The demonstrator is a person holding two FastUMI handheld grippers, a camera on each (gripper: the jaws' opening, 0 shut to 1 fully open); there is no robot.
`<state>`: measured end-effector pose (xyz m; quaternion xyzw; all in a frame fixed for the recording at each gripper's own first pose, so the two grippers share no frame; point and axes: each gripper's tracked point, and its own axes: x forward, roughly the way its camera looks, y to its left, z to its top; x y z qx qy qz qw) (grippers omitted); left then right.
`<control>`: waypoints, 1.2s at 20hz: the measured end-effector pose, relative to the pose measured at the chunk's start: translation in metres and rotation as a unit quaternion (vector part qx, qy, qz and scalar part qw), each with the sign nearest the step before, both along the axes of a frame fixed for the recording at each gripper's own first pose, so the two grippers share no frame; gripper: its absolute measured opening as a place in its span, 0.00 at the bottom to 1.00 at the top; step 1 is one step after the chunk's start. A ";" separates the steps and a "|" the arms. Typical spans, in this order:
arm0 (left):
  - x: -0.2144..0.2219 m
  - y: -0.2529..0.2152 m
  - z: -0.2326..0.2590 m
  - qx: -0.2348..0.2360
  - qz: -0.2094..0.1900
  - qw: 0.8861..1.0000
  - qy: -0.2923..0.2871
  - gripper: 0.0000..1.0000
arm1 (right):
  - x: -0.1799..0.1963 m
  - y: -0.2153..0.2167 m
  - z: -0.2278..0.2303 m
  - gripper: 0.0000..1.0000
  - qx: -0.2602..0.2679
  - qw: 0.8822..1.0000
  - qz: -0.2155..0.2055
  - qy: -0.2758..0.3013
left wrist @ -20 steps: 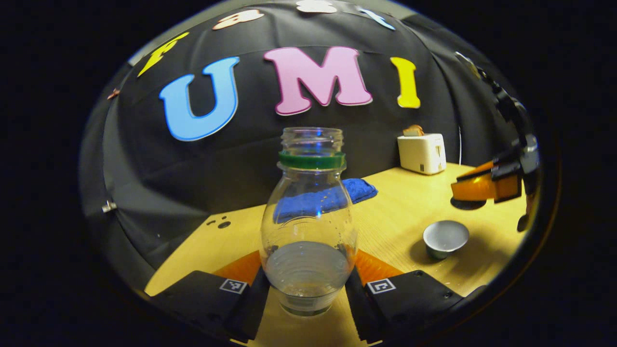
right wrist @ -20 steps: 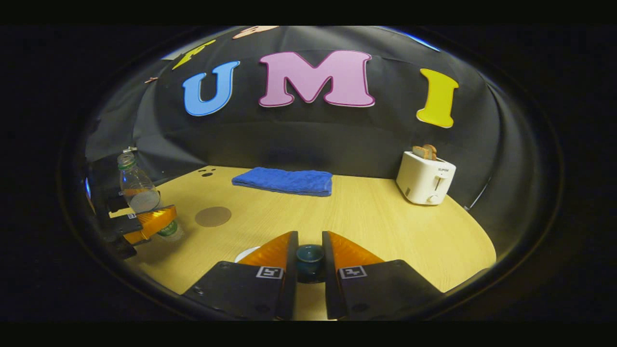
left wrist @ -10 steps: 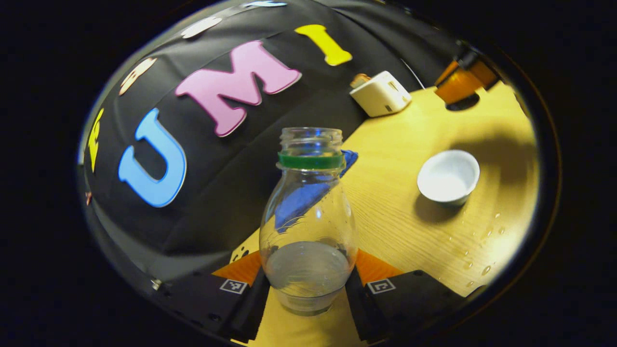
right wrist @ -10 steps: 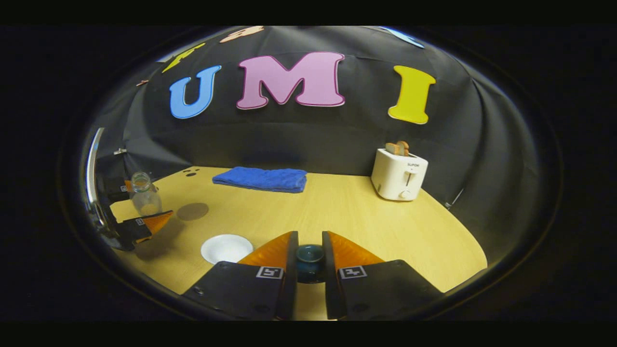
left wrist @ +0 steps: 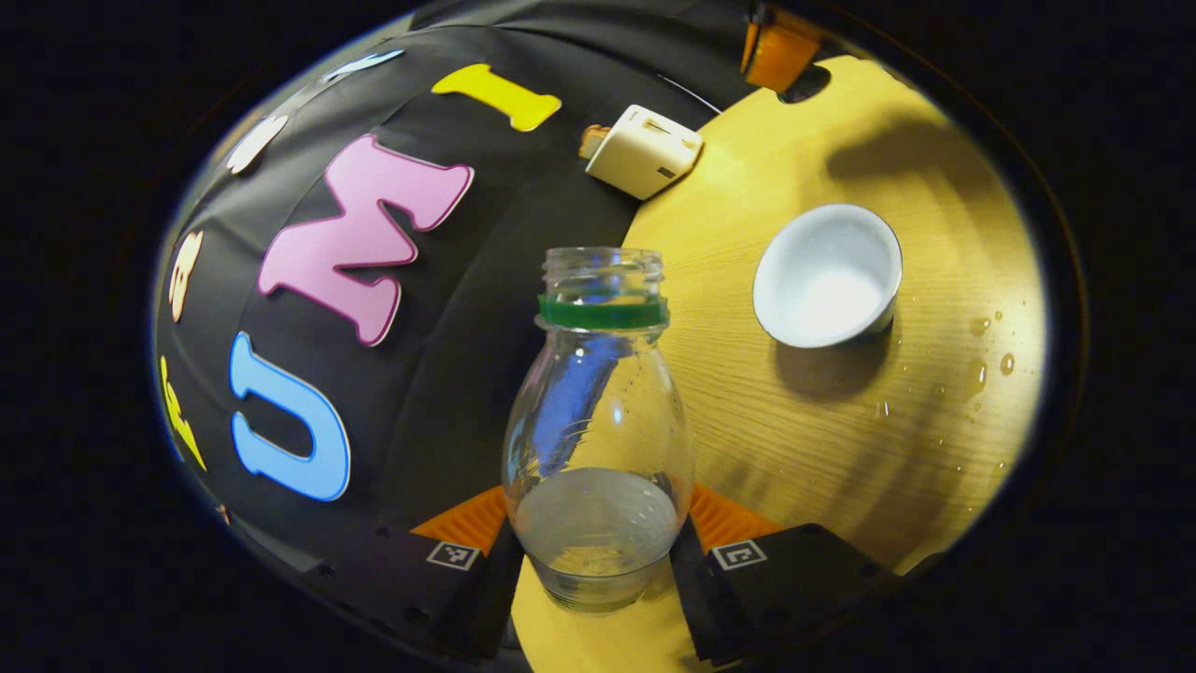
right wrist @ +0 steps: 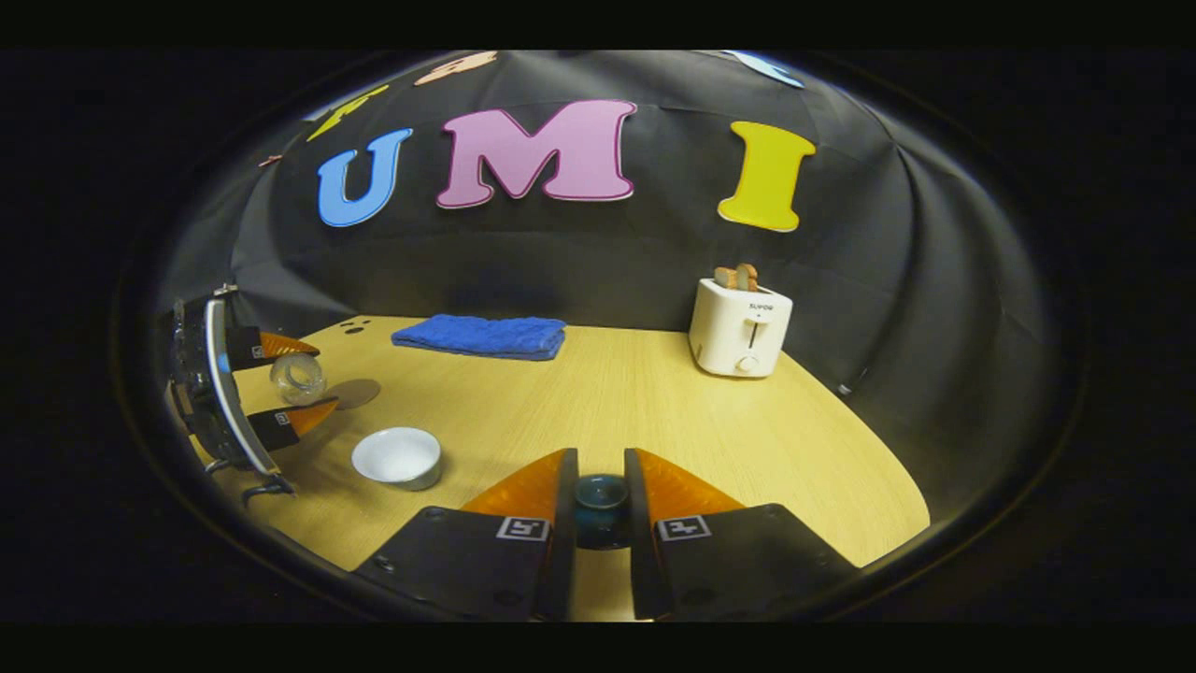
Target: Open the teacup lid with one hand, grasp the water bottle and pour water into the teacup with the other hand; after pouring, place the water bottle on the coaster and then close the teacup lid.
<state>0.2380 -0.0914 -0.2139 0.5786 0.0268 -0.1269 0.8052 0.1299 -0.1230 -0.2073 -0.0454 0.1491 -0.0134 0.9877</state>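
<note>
In the left gripper view, my left gripper [left wrist: 598, 509] is shut on a clear water bottle [left wrist: 598, 421] with a green neck ring, no cap and a little water inside. The bottle is tipped over, and the open white teacup [left wrist: 827, 276] stands on the table to its right. In the right gripper view, my right gripper [right wrist: 600, 456] is shut on the dark teal knob of the teacup lid [right wrist: 600, 500], held above the table. There the left gripper [right wrist: 320, 378] holds the tilted bottle [right wrist: 297, 376] at the far left, above and behind the teacup [right wrist: 397, 456]. A brown round coaster [right wrist: 355, 393] lies just behind.
A white toaster [right wrist: 740, 325] with bread stands at the back right, and a folded blue towel [right wrist: 481, 335] lies along the back wall. Water drops [left wrist: 981, 341] dot the wooden table [right wrist: 654, 411] near the teacup. The toaster [left wrist: 643, 150] also appears in the left gripper view.
The left gripper has tilted the bottle far over and brought it closer to the teacup. The right gripper, still holding the lid, has drifted to the right, away from the cup.
</note>
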 end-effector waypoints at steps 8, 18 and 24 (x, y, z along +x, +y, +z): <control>0.015 -0.021 -0.010 0.084 -0.029 0.996 -0.014 0.75 | -0.002 -0.013 -0.003 0.31 0.001 1.000 0.000 0.001; 0.022 -0.032 -0.008 0.165 -0.062 0.984 -0.033 0.75 | -0.003 -0.014 -0.008 0.31 0.003 1.000 0.010 0.006; 0.030 -0.041 0.003 0.216 -0.083 0.971 -0.056 0.75 | -0.007 -0.017 -0.011 0.31 0.004 1.000 0.014 0.009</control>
